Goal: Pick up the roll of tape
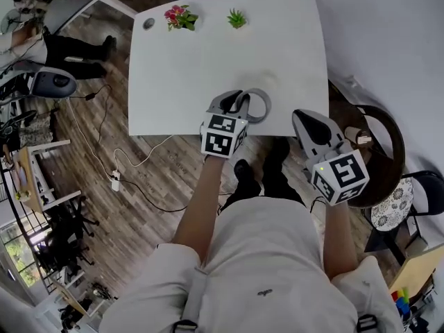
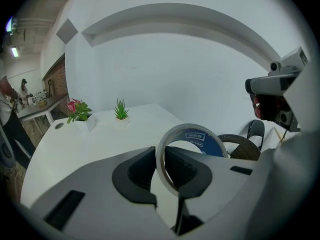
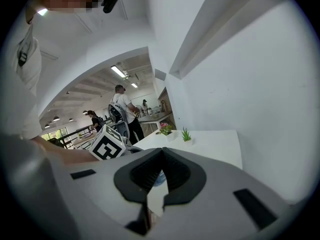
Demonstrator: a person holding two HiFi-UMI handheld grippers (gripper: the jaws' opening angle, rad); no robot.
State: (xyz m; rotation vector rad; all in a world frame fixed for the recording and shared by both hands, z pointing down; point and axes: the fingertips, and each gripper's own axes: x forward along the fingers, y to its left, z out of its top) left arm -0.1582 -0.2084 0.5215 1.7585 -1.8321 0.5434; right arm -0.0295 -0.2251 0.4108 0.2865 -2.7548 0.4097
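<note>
- Left gripper point(image 1: 238, 101) pinches the tape roll point(image 1: 266, 104) by its wall, centre frame, apparently lifted over the white table's point(image 1: 208, 61) near edge.
- Right gripper point(image 1: 301, 116): jaws pressed together, empty.
- Lifting step; next calls for a steady squeeze.

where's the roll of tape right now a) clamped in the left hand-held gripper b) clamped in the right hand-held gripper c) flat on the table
a: the left hand-held gripper has its jaws pinched on the band of the roll of tape.
</note>
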